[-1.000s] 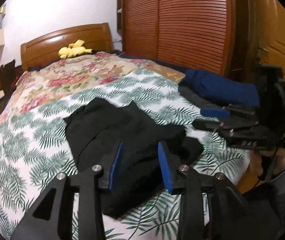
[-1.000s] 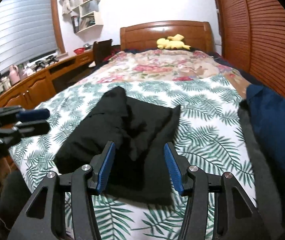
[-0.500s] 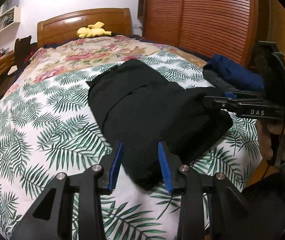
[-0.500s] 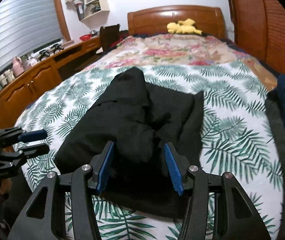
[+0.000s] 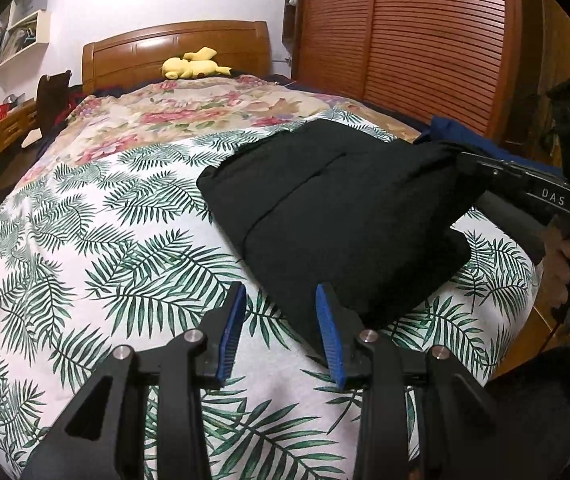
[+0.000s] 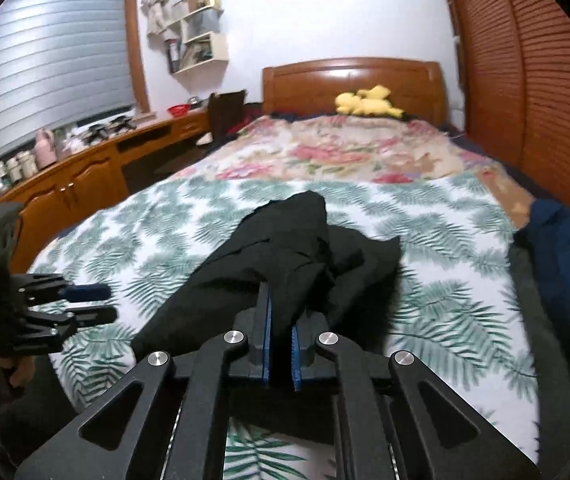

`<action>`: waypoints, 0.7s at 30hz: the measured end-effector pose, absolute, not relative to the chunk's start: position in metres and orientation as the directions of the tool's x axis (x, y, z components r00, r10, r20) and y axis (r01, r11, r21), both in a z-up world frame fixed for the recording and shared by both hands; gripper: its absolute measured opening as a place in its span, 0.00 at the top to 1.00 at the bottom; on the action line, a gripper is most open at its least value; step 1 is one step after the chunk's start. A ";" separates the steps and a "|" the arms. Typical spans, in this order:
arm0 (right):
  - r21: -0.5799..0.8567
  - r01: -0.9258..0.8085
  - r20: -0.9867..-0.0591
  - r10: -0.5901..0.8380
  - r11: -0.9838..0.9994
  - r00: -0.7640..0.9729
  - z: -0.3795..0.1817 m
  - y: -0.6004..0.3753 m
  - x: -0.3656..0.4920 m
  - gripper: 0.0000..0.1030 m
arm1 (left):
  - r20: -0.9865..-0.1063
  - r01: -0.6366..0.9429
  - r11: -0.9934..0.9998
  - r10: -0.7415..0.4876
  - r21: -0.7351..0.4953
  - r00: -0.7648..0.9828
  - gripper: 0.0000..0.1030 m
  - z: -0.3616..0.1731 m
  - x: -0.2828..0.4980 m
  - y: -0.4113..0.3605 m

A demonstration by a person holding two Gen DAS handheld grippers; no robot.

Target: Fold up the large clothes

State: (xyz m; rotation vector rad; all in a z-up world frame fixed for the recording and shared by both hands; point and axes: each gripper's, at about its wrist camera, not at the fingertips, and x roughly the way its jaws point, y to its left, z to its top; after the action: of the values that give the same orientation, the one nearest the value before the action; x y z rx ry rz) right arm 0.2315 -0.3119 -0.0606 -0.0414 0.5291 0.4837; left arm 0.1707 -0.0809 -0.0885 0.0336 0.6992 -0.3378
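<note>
A black garment (image 5: pixel 325 208) lies partly folded on the palm-leaf bedspread (image 5: pixel 97 240). My left gripper (image 5: pixel 281 320) is open and empty, just short of the garment's near left edge. My right gripper (image 6: pixel 281 320) is shut on a bunched edge of the black garment (image 6: pixel 285 256) and lifts it off the bed. In the left wrist view the right gripper (image 5: pixel 461 160) holds the garment's right side raised. In the right wrist view the left gripper (image 6: pixel 93 302) is open at the left, beside the bed.
A dark blue folded garment (image 6: pixel 565 248) lies at the bed's right edge over a grey one. A yellow plush toy (image 5: pixel 195 66) sits by the wooden headboard. A wooden wardrobe (image 5: pixel 405 28) stands on the right, a wooden desk (image 6: pixel 85 176) on the left.
My right gripper has closed on the garment's edge and lifted it. My left gripper has drawn back off the garment toward its left edge, staying open.
</note>
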 end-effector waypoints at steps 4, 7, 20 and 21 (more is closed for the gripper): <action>0.064 -0.368 -0.523 0.345 0.928 0.780 -0.065 -0.339 0.234 0.96 | -0.629 0.324 0.943 -0.300 -0.081 0.717 0.66 -0.086 0.169 -0.083; 0.054 -0.319 -0.596 0.287 0.946 0.750 -0.087 -0.352 0.247 0.96 | -0.622 0.329 0.942 -0.301 -0.073 0.723 0.66 -0.084 0.168 -0.085; -0.089 -0.307 -0.559 0.207 0.948 0.803 -0.073 -0.322 0.230 0.54 | -0.602 0.345 0.936 -0.315 -0.070 0.733 0.66 -0.077 0.164 -0.093; -0.083 -0.324 -0.551 0.228 0.942 0.802 -0.073 -0.317 0.230 0.53 | -0.602 0.346 0.936 -0.313 -0.064 0.734 0.66 -0.078 0.163 -0.094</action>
State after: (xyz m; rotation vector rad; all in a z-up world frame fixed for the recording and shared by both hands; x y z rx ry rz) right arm 0.2301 -0.3173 -0.0727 -0.1766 0.5669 0.2976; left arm 0.1633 -0.0941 -0.0775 0.0534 0.6523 -0.3625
